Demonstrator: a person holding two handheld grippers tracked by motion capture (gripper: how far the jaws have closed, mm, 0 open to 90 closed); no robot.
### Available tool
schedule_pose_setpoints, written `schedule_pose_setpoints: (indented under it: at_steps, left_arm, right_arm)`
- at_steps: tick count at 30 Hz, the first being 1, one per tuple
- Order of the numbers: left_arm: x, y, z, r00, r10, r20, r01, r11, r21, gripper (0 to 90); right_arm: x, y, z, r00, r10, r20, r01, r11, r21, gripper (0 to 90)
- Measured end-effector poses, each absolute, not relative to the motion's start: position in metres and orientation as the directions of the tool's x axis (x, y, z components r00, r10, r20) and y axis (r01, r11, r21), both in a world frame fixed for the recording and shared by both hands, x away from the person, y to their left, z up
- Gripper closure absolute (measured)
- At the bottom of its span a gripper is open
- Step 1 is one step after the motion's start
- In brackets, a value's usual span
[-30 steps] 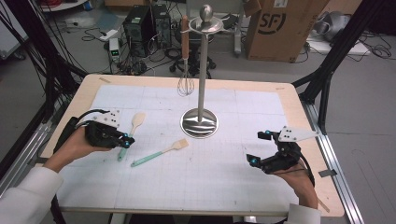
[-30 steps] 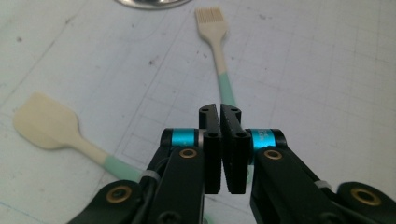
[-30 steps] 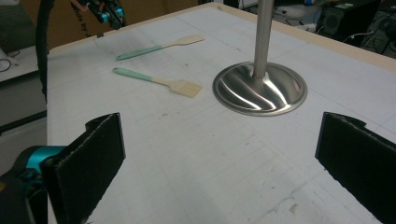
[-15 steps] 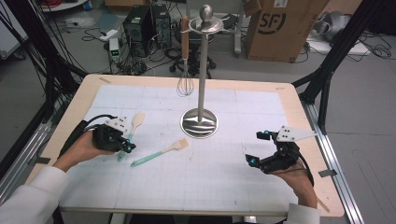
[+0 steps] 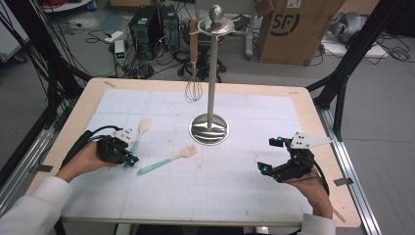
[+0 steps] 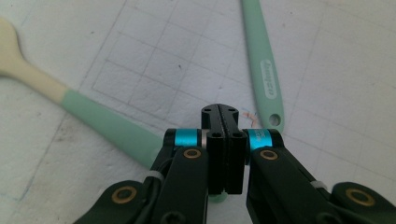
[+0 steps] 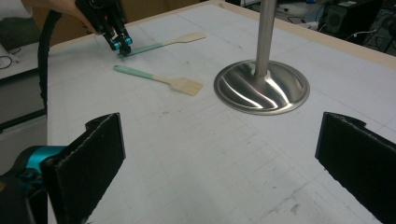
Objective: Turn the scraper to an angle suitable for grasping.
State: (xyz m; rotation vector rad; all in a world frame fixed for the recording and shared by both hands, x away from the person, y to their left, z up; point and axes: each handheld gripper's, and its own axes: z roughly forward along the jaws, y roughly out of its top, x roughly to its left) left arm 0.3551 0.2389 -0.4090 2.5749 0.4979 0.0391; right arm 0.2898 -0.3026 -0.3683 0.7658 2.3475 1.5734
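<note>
My left gripper (image 5: 131,159) is shut, jaws pressed together with nothing between them (image 6: 223,116). It hovers low over the green handle of a wooden-headed spoon (image 5: 142,128) (image 6: 107,128), which runs beneath the jaws. A green-handled spatula (image 5: 169,159) lies just to its right, its handle end (image 6: 266,88) near the jaw tips. My right gripper (image 5: 268,155) rests open near the table's right front, pads (image 7: 93,154) wide apart and empty. From there I see the left gripper (image 7: 120,44), the spoon (image 7: 177,39) and the spatula (image 7: 163,80).
A steel utensil stand (image 5: 209,128) (image 7: 261,86) rises from a round base at mid-table. A whisk (image 5: 194,90) hangs from its top ring. A white grid mat (image 5: 235,186) covers the wooden tabletop. Boxes, computers and cables lie on the floor beyond.
My left gripper has shifted right and sunk toward the spoon's green handle. The right gripper has stayed where it was.
</note>
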Motion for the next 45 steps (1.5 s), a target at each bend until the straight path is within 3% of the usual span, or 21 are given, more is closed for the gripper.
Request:
schedule_pose_setpoints:
  at_steps: [14, 36, 45]
  left_arm:
    - [0.355, 0.245, -0.413, 0.934, 0.350, -0.066, 0.340, -0.824, 0.452, 89.7]
    - [0.363, 0.289, -0.412, 0.898, 0.440, -0.030, 0.414, -0.818, 0.398, 89.7]
    - [0.360, 0.291, -0.406, 0.900, 0.436, -0.024, 0.404, -0.812, 0.422, 89.7]
  right_arm:
    - [0.290, -0.302, -0.369, -0.843, 0.528, 0.107, 0.303, 0.299, 0.905, 0.2]
    - [0.291, -0.299, -0.370, -0.842, 0.529, 0.104, 0.309, 0.315, 0.898, 0.2]
    - [0.292, -0.297, -0.371, -0.843, 0.528, 0.105, 0.312, 0.321, 0.894, 0.2]
